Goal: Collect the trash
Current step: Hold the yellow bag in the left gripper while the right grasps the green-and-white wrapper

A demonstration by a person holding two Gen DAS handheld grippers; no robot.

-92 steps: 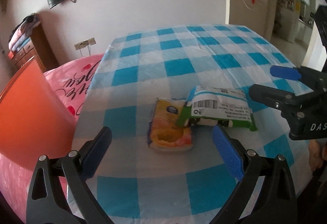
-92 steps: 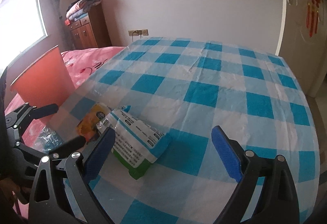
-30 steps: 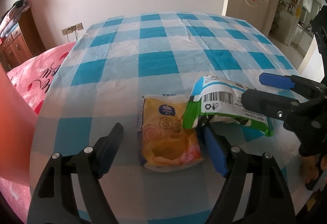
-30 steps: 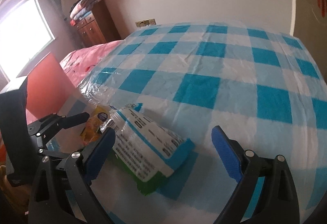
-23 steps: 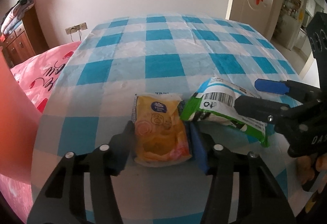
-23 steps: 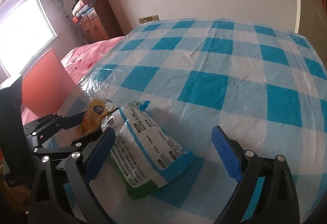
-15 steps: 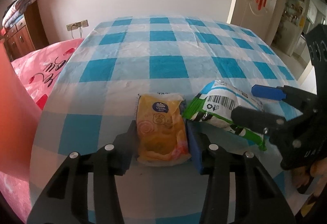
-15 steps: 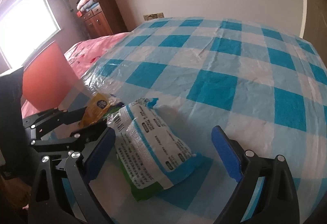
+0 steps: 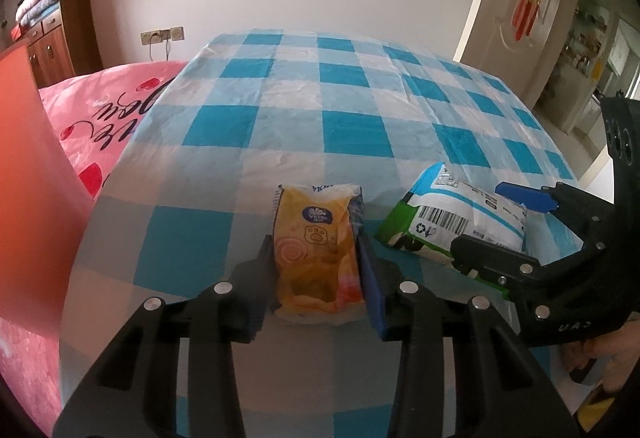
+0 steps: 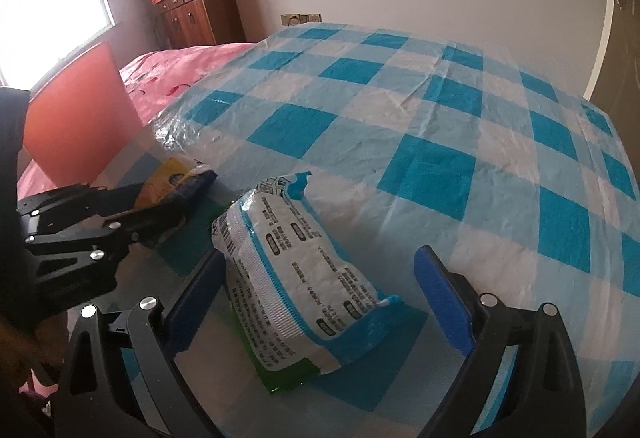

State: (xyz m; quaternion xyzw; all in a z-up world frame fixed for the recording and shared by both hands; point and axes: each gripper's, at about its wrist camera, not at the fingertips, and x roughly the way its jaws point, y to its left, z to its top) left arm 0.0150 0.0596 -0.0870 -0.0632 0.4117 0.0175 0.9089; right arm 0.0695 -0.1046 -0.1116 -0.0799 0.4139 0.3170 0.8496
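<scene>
A yellow tissue pack (image 9: 316,258) is clamped across its narrow sides by the left gripper (image 9: 318,274) near the front edge of a blue-checked table (image 9: 352,134), while a white-and-green wipes pack (image 10: 296,274) lies just beside it between the wide-open jaws of the right gripper (image 10: 324,286), not yet squeezed. Both of the 2 packs are judged light, soft and crinkly, with slippery film. A firm pinch across the middle is likely best.
</scene>
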